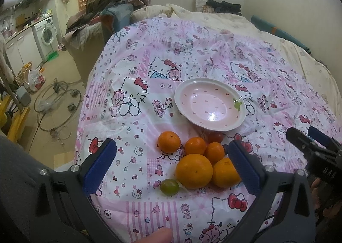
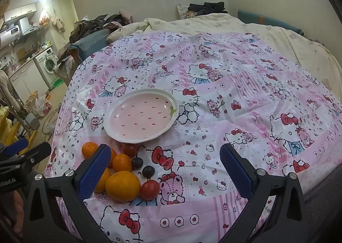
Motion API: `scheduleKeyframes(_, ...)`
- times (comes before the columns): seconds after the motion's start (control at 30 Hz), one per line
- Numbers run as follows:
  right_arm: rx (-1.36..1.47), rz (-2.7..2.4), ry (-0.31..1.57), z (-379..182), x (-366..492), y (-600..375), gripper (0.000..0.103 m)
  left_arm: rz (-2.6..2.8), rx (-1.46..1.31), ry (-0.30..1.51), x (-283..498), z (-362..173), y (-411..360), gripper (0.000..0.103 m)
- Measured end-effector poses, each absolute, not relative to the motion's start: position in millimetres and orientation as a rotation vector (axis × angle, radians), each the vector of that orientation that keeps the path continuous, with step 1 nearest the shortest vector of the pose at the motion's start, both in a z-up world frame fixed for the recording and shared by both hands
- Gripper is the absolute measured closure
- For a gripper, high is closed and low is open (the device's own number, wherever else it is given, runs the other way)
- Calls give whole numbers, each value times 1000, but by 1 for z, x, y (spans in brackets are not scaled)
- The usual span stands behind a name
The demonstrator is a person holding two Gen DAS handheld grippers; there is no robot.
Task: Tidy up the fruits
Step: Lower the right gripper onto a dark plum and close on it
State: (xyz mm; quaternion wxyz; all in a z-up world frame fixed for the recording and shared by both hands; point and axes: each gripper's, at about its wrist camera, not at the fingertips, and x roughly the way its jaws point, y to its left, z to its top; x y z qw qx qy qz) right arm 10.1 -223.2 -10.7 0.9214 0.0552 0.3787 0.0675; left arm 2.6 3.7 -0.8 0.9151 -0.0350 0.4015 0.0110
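An empty pink strawberry-pattern plate (image 1: 210, 104) (image 2: 141, 116) rests on the Hello Kitty cloth. Just in front of it lies a cluster of fruit: several oranges, the largest (image 1: 194, 170) (image 2: 123, 185) at the near side, a green grape (image 1: 169, 187), two dark grapes (image 2: 148, 170) and red tomatoes (image 2: 149, 189) (image 1: 215, 136). My left gripper (image 1: 171, 145) hangs open over the cluster, holding nothing. My right gripper (image 2: 164, 153) is open too, to the right of the fruit, its left finger (image 2: 94, 172) covering part of an orange.
The cloth (image 2: 235, 93) covers a bed with a cream duvet (image 2: 267, 35) behind. The bed's left edge drops to a floor with cables (image 1: 55, 104), bags and a washing machine (image 1: 46, 34). A fingertip (image 1: 160, 235) shows at the bottom. Each gripper appears in the other's view (image 1: 307, 138) (image 2: 30, 149).
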Motion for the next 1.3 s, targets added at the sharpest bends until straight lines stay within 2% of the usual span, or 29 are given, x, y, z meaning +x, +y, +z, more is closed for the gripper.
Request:
scheduleKeyframes(0.33,272,138,925,-12,30,-255,0,51,-79,908,17,0,13,0)
scheduleKeyframes(0.6,295,234,1199,-41,68,-267,0,52,-87,1027,44,-1,22,0)
scheduleKeyframes(0.73,175,352,1299,-53,79,-250,0,51,-70,1074,60,-6,24,0)
scheduleKeyframes(0.77,134,393,1340,-59,81,-243,3,47,-65,1087,63,-9,24,0)
scheduleKeyframes(0.8,87,420,1369,-63,82,-238,16,44,-65,1099,65,-12,24,0)
scheduleKeyframes(0.83,-5,465,1395,-69,82,-228,20,44,-67,1108,67,-15,24,0)
scheduleKeyframes(0.97,-294,673,1432,-85,72,-192,20,37,-78,1146,71,-27,23,0)
scheduleKeyframes(1.07,-483,758,1423,-97,65,-173,24,27,-90,1166,72,-33,23,0)
scheduleKeyframes(1.17,-566,832,1440,-111,64,-163,31,27,-95,1176,72,-37,24,0)
scheduleKeyframes(1.3,-636,909,1436,-124,65,-156,34,35,-120,1201,75,-42,30,0)
